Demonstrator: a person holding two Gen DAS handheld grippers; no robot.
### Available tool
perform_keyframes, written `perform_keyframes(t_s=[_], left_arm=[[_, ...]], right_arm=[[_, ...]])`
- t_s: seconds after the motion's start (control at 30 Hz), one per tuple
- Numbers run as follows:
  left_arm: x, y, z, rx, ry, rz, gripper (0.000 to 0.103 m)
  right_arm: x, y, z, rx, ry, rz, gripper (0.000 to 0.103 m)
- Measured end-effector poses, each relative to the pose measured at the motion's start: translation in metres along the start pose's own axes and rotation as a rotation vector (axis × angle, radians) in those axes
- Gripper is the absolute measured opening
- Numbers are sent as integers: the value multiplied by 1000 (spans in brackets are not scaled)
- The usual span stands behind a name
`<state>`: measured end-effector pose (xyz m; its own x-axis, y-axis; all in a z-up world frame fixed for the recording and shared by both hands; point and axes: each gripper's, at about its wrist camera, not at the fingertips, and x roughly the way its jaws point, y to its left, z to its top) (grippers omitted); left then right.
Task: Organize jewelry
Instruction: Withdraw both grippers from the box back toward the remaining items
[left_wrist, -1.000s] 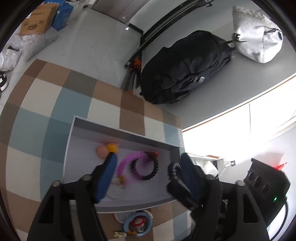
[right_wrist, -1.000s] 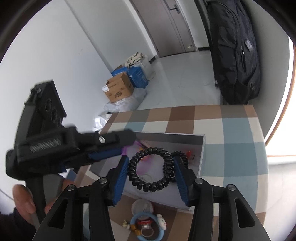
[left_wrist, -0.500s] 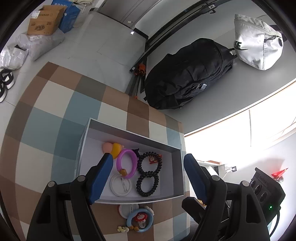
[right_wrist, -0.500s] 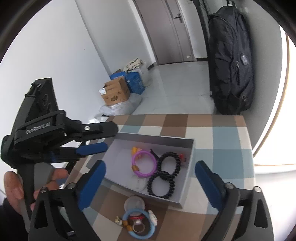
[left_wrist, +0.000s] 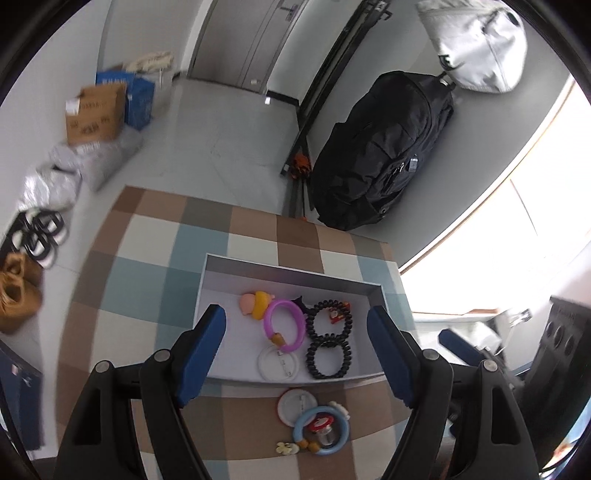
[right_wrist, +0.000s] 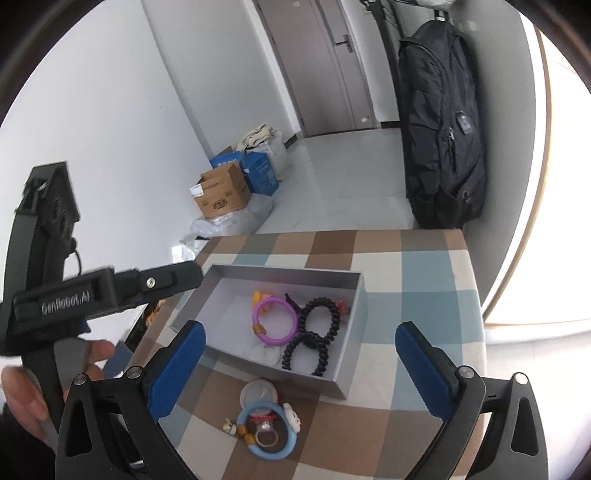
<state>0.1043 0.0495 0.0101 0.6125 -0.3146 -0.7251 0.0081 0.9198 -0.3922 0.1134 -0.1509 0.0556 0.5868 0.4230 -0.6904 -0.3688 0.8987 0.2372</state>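
A grey box (left_wrist: 288, 267) on the checkered table holds a purple ring (left_wrist: 266, 321), two black spiral hair ties (left_wrist: 310, 360), a white ring (left_wrist: 260, 363) and a pink-and-yellow charm (left_wrist: 255, 304). In front of the box lie a blue ring (left_wrist: 299, 428), a round badge (left_wrist: 295, 404) and a small charm (left_wrist: 286, 448). My left gripper (left_wrist: 295, 315) hovers open above the box's near side, holding nothing. My right gripper (right_wrist: 300, 330) stands wide open and bare above the same box (right_wrist: 284, 271), with the hair ties (right_wrist: 334, 321) and the blue ring (right_wrist: 242, 432) below it.
A hand (right_wrist: 22, 391) holds the left tool at the right wrist view's left edge. Past the table's far edge a black backpack (left_wrist: 380, 155) hangs on the wall. Cardboard boxes (left_wrist: 96, 114) and shoes (left_wrist: 40, 236) sit on the floor at left. The tablecloth (left_wrist: 147, 277) ends near the box's right side.
The right gripper let go of a black spiral hair tie, which now lies in the box, and its jaws spread wide. Both grippers drew back and up from the box.
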Motion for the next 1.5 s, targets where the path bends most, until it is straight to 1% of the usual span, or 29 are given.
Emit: perform_keyframes(t_s=[0.07,0.33,0.43,0.57,0.77,0.93,1.07,1.27,1.37,1.43,1.5], left_arm=[[-2,-5,-6,31,-6,34,75],[-14,-16,-31,114,-33,115,75],[-17,-18,-40,133,-34,135,75],[-19,-17,-52,163,-41,187,76],[-20,-12,-67,173,-25,229,76],[-25,-8,-76,149,-15,233,76],[-24,-1,-82,121,20,215,76],[-24,10,-81,91,23,228,76],[-24,16,-81,74,27,224,76],[-24,19,-80,61,32,224,76],[-23,24,-80,47,41,223,76]], right_arm=[[-3,-2,-3,9,1,-6,103],[-18,-2,-17,1,-2,-38,103],[-23,-2,-25,-8,1,-53,103],[-27,2,-35,-46,12,-67,103],[-29,6,-49,-71,37,-59,103],[-29,15,-58,-97,61,-35,103],[-24,24,-67,-140,92,-42,103],[-11,29,-76,-165,144,-35,102],[-1,34,-82,-184,177,-25,97],[5,37,-85,-200,200,-22,91],[12,42,-89,-225,222,-28,88]])
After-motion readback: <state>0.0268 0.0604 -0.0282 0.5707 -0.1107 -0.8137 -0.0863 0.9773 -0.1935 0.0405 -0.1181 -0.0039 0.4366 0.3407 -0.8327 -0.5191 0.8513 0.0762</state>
